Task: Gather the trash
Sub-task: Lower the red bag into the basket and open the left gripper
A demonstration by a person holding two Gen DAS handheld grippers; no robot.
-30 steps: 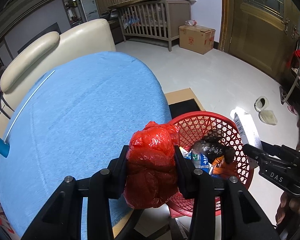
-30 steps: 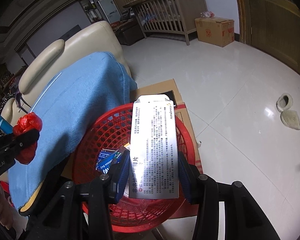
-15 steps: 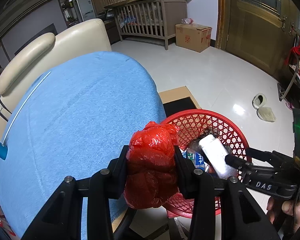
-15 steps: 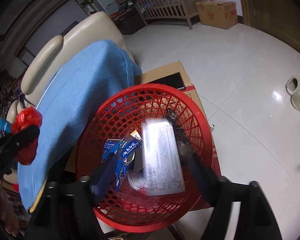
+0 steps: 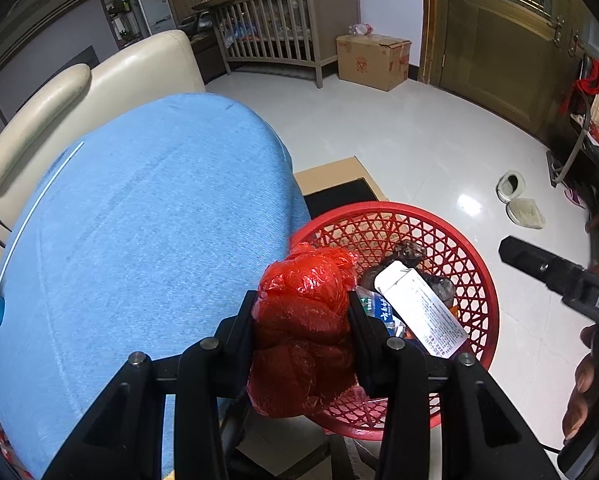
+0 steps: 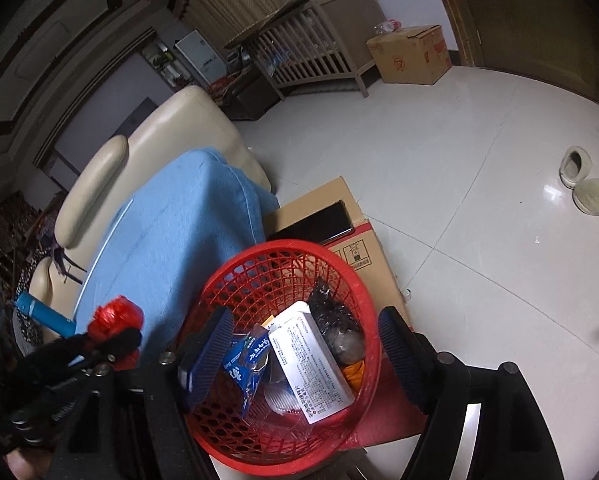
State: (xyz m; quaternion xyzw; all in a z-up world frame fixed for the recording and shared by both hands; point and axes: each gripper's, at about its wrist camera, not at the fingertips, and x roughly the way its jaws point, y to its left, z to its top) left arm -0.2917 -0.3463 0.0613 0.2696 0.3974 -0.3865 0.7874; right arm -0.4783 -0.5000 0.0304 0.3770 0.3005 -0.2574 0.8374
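My left gripper (image 5: pixel 302 316) is shut on a crumpled red plastic bag (image 5: pixel 303 332), held above the blue cloth's edge just left of the red mesh basket (image 5: pixel 475 272). The basket (image 6: pixel 363 292) holds a white printed box (image 6: pixel 311 364), a blue wrapper (image 6: pixel 247 360), a dark bag (image 6: pixel 331 316) and other scraps. My right gripper (image 6: pixel 305 346) is open and empty above the basket, one finger on each side. The white box also shows in the left wrist view (image 5: pixel 419 312). The left gripper with the red bag shows at the left of the right wrist view (image 6: pixel 115 320).
A blue cloth (image 5: pixel 139 232) covers the surface beside a cream sofa (image 5: pixel 99 80). The basket sits on a cardboard box (image 6: pixel 363 236) with a dark phone (image 6: pixel 315 224) on it. Slippers (image 5: pixel 519 200), a crib (image 5: pixel 283 20) and another cardboard box (image 5: pixel 373 60) stand on the white tiled floor.
My right gripper opened and let the white box fall into the basket, then drew back a little. My left gripper kept hold of the red bag and stayed near the basket's rim.
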